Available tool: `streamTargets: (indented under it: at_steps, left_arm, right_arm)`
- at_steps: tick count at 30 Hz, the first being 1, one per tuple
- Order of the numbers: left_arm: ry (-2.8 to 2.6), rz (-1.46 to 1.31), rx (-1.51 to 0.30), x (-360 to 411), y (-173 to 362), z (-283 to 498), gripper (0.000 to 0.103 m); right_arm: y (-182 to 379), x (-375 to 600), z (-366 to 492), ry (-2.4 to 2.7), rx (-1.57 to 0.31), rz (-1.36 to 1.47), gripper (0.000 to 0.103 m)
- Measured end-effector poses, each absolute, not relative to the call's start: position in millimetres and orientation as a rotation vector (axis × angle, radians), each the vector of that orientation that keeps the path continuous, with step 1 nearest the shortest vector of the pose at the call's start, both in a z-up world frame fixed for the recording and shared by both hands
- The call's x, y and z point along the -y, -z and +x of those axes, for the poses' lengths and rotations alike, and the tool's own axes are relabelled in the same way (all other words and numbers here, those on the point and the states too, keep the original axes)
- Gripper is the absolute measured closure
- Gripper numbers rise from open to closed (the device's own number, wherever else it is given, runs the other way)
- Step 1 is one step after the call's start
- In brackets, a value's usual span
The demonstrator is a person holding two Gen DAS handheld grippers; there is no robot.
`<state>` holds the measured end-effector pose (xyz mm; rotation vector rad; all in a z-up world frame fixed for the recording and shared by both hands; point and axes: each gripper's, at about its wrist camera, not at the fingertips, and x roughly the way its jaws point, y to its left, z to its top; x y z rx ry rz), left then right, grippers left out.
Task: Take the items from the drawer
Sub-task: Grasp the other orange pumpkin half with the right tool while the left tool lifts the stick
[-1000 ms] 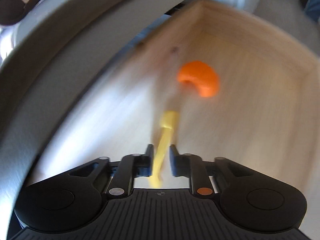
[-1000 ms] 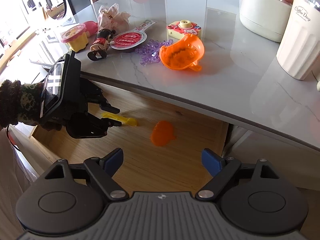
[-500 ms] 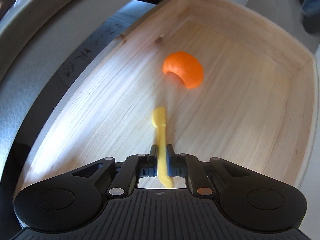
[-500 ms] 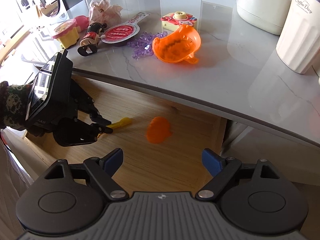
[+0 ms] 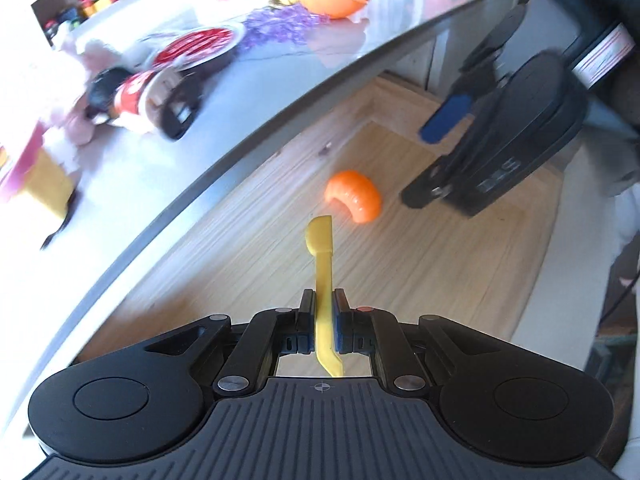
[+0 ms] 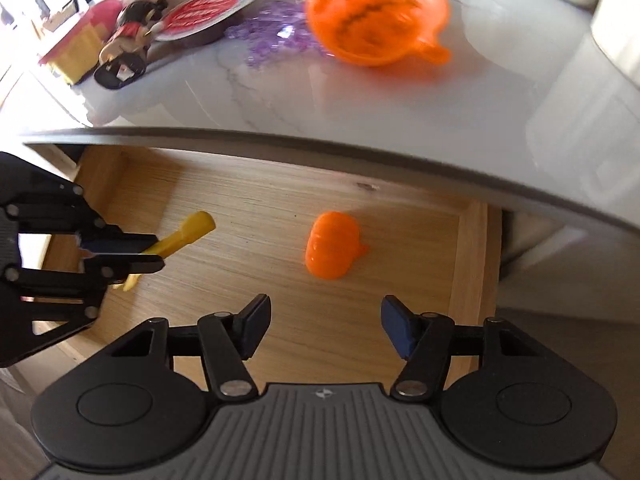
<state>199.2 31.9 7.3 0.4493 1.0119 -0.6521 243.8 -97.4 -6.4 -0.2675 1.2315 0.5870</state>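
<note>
Inside the wooden drawer [image 6: 470,280]:
Left gripper [image 5: 323,312]: pinched the flat yellow plastic tool [image 5: 322,264], clear of the floor.
Right gripper [image 6: 324,326]: jaws closing, nothing between, above the rounded orange plastic piece [image 6: 332,246] lying mid-floor.

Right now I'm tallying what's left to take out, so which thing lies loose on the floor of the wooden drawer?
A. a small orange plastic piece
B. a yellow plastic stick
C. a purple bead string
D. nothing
A: the small orange plastic piece lies alone on the wooden drawer floor; the yellow plastic stick is clamped in the left gripper.
</note>
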Motion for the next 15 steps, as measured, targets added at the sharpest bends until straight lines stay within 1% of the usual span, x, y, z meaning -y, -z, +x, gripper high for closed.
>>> streamTargets:
  at_steps: [5,6,9,15]
  left_arm:
    - [0.629,0.378,-0.995,-53,-19,190,0.093]
    - [0.624,0.36,-0.991,-57,-21,189,0.093]
    - [0.607,0.324,-0.994,-70,-23,189,0.093]
    - [0.606,0.306,-1.007,-67,-21,195,0.093]
  right_arm:
    - [27,57,242,-0.626,-1.164,-0.473,0.041]
    - [34,49,244,-0.635,-1.19,-0.503,0.041]
    - [39,42,251,-0.641,-1.221,-0.507,0.041]
    - [53,30,253,-0.64,-1.178,-0.595,0.037]
